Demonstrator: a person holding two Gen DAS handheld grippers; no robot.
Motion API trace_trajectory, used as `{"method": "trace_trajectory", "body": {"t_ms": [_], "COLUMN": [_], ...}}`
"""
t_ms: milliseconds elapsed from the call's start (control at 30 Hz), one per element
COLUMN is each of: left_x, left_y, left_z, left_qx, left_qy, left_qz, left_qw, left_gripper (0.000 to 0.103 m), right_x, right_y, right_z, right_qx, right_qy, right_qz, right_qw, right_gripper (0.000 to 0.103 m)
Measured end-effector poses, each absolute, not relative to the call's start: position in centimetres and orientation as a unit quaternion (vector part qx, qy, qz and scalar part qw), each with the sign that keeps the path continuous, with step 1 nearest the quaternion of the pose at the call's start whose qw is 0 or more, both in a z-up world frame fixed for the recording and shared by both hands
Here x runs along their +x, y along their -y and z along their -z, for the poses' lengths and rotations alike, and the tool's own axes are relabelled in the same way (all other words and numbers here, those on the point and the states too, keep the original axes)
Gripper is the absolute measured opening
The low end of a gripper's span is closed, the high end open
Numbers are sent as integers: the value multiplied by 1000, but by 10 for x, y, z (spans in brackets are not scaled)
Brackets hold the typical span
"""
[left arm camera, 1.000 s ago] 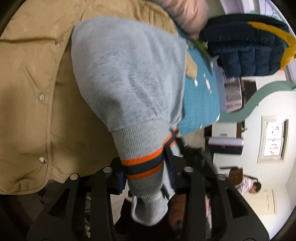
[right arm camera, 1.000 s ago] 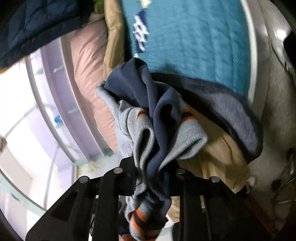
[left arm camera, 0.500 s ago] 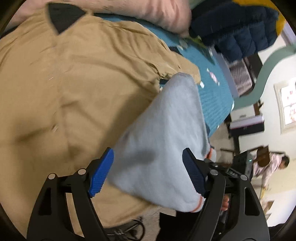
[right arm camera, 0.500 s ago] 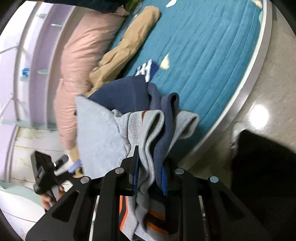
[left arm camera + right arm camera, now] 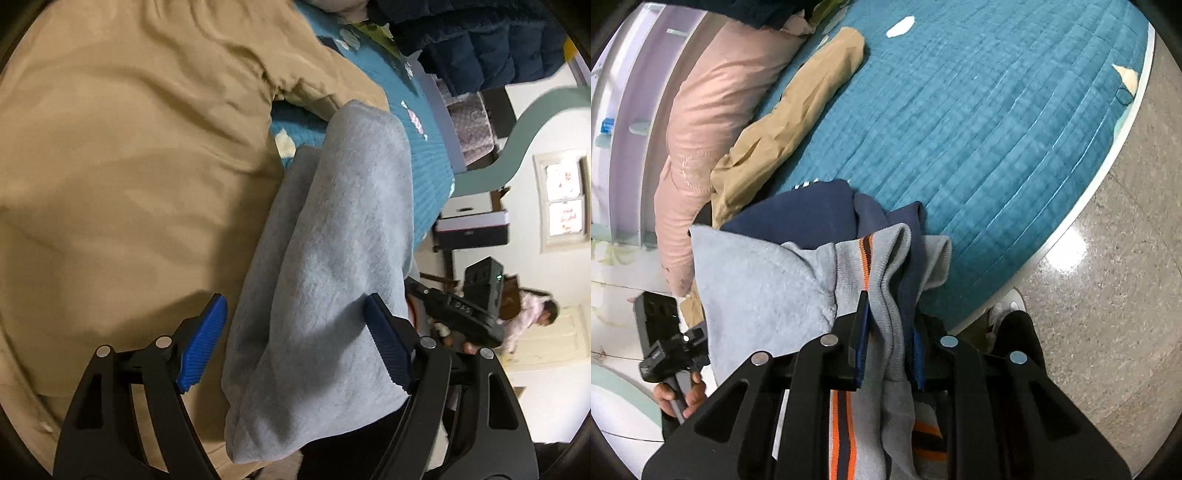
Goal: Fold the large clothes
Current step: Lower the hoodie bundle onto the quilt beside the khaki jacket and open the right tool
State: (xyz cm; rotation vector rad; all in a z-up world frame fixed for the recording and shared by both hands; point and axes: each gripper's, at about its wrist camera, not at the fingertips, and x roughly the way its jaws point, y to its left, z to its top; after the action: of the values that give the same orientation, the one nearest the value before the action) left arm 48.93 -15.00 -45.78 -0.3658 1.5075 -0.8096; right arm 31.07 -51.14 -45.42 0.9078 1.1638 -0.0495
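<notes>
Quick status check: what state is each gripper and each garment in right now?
Left gripper: open, grey fabric between its pads, not pinched.
Right gripper: shut on the sweatshirt's bunched ribbed hem.
Grey sweatshirt: bunched, hanging from the right gripper.
Tan jacket: spread on the bed, wrinkled.
Pink jacket: crumpled at the bed's edge.

sweatshirt (image 5: 332,258): fuzzy grey fleece | bedspread (image 5: 979,129): quilted cloth | floor (image 5: 1108,295): glossy speckled stone

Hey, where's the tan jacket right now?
The tan jacket fills the left of the left wrist view, spread on the teal bed cover beside the grey sweatshirt, below the pink pillow.
</notes>
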Motion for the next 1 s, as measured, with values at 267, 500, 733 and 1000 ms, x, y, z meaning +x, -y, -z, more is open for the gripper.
{"method": "trace_trajectory", "body": {"t_ms": [267, 500, 733, 1000], "left_x": [478, 472, 510, 578], "left_y": [169, 190, 277, 441], "left_z": [457, 410, 360, 327], "left_qx": [-156, -120, -60, -7], "left_qy": [-643, -586, -553, -530], "left_qz": [381, 416, 465, 510], "left_qw": [646, 685, 689, 677], "left_gripper": [40, 28, 28, 28], "right_x": [312, 304, 292, 295], "right_y": [514, 510, 557, 641], "right_z": [456, 431, 394, 375], "right_qx": [407, 405, 442, 469], "right_qy": [-535, -502, -425, -321], "right_qz": [20, 26, 52, 144], "right_qw": [740, 764, 788, 810], "right_gripper": [18, 17, 17, 17]}}
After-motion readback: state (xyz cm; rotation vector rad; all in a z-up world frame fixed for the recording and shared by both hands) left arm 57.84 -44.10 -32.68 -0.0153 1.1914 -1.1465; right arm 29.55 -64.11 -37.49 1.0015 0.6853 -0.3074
